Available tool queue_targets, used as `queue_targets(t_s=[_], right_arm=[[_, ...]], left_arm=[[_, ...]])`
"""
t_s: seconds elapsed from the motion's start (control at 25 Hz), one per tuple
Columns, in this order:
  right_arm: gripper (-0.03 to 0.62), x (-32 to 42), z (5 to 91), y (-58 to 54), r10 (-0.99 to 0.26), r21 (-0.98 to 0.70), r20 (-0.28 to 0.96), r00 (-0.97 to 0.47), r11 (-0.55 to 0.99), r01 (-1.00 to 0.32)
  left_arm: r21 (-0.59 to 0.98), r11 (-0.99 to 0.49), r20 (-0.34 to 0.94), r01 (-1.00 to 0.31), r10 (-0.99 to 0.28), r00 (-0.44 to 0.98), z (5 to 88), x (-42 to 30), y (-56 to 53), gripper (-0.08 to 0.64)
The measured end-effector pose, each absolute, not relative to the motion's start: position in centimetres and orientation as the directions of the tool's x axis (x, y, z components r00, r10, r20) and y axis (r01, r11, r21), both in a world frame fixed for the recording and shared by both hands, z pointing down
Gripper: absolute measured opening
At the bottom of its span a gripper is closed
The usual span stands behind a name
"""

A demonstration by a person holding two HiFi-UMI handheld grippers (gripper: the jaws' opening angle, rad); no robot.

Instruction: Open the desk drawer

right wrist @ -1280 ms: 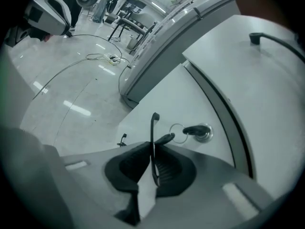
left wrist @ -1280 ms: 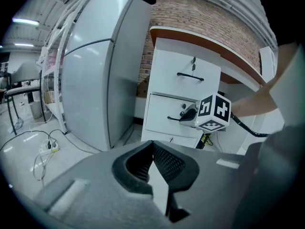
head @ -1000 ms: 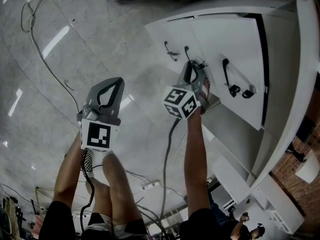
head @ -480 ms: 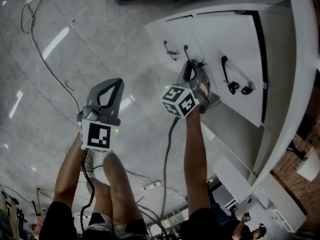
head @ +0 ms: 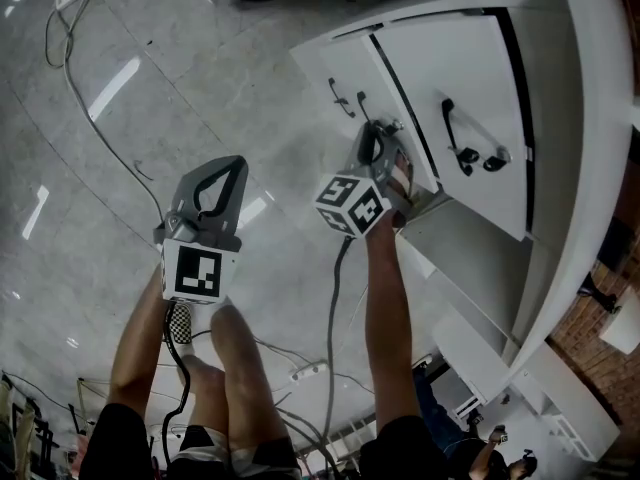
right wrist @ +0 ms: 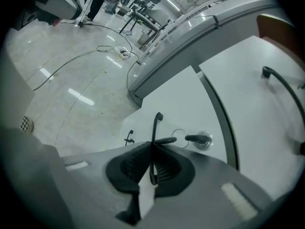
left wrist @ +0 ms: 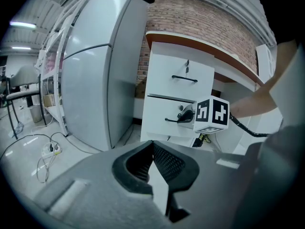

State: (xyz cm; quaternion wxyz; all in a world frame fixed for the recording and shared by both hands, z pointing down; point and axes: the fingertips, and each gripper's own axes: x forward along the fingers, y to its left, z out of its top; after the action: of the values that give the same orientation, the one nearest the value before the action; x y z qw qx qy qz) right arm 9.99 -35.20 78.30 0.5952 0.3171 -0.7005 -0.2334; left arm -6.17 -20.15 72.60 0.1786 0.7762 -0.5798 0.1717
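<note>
The white drawer unit stands at the upper right in the head view. My right gripper is shut on the black handle of the middle drawer; the bar runs between its pads. A dark gap shows along that drawer's edge, beside the upper drawer. A key on a ring sits in the lock next to the handle. My left gripper hangs over the floor to the left, shut on nothing. In the left gripper view, the right gripper's marker cube sits at the held drawer.
The upper drawer has its own black handle, and a smaller black handle sits further down the unit. Cables trail over the grey tiled floor. A tall grey fridge stands left of the unit. My legs and a power strip are below.
A dark gap has opened along the edge of the held drawer, and the right gripper with the handle has shifted slightly left. The left gripper has stayed put.
</note>
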Motion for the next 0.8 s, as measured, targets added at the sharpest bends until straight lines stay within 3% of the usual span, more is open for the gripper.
queue_targets(t_s=[0.8], right_arm=[[0.017, 7.4, 78.2, -28.0, -0.703, 0.684, 0.704, -0.102, 0.709, -0.17]], left_arm=[[0.037, -0.245, 0.446, -0.969, -0.863, 0.235, 69.2, -8.8, -16.4, 0.011]])
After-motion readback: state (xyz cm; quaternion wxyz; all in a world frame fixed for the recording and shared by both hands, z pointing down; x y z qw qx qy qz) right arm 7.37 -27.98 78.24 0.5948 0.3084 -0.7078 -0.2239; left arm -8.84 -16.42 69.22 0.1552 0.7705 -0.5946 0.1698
